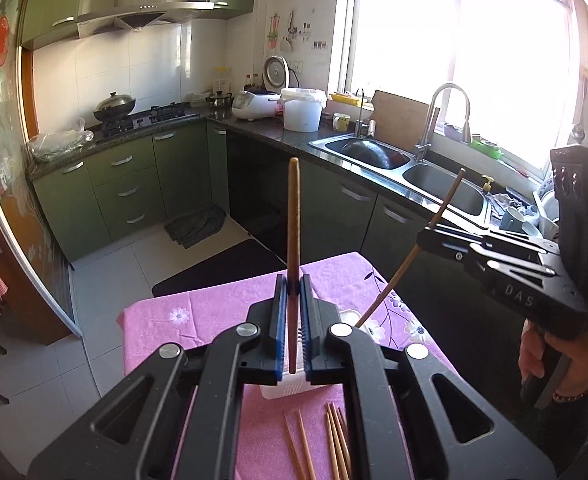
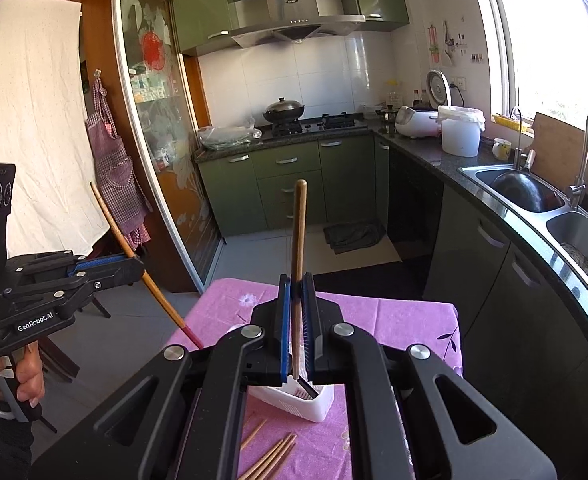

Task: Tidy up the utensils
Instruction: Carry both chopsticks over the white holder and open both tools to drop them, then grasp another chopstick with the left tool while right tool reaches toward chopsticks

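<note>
A small table draped in a pink floral tablecloth [image 1: 214,312] stands in a green-cabinet kitchen, with a double steel sink [image 1: 445,188] along the counter under the window.

Both grippers hang above this table. The left gripper [image 1: 293,286] has its blue-padded fingers [image 1: 281,320] pressed onto a wooden chopstick [image 1: 293,240] that stands nearly upright between them, thick end up. Seen from the right wrist camera, that same chopstick [image 2: 134,254] slants down toward the near left edge of the cloth and ends in a red tip.

The right gripper [image 2: 297,284] pinches a second wooden chopstick [image 2: 298,264], also close to vertical, its lower end reaching down to a white perforated utensil holder [image 2: 294,404] that sits on the cloth. From the left wrist camera this chopstick [image 1: 413,252] leans, its lower end at the holder's rim.

The person's right hand [image 1: 553,356] grips the handle of its tool; the left hand [image 2: 14,376] does the same.

Several loose chopsticks [image 1: 333,444] lie flat on the cloth just in front of the holder, near the lower edge of both views.
</note>
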### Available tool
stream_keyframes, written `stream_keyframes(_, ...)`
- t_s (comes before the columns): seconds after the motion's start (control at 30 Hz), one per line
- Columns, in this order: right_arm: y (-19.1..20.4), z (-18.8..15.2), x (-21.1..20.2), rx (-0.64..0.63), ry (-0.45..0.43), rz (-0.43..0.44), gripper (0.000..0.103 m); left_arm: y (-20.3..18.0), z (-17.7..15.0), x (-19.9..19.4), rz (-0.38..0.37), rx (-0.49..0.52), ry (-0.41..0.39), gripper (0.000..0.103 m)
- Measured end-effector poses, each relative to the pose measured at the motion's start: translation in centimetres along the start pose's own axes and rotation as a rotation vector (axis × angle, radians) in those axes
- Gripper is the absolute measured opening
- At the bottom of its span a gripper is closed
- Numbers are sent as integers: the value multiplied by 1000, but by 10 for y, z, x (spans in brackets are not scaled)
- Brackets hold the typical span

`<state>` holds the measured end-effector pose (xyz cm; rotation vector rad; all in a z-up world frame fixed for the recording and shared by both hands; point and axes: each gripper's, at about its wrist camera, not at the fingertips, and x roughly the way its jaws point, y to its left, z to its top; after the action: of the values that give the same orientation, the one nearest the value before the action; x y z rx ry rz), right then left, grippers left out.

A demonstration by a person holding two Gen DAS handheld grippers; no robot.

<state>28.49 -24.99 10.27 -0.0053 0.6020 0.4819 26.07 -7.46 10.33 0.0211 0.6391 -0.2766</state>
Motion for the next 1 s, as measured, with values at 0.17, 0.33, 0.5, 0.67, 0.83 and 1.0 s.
stream_keyframes(0.17,-3,-30,45,-11,98,2,7,4,-16,51,36,-3,64,6)
stream_keyframes(0.33,-6,-45,64,-11,150,13,7,9,-37,76,51,-3,137,6)
stream_keyframes(0.5,-3,-46,50,-19,128,14,7,13,-42,71,58,-3,150,16)
stream_keyframes(0.67,3,-49,2,-17,49,34,7,17,-38,38,59,-16,110,20)
stream_keyframes(0.83,4,-75,-36,-27,39,30,13,20,-61,15,62,-31,160,31)
stream_keyframes(1.0,-2,-126,-33,-54,158,1,17,17,-119,37,32,-36,370,31)
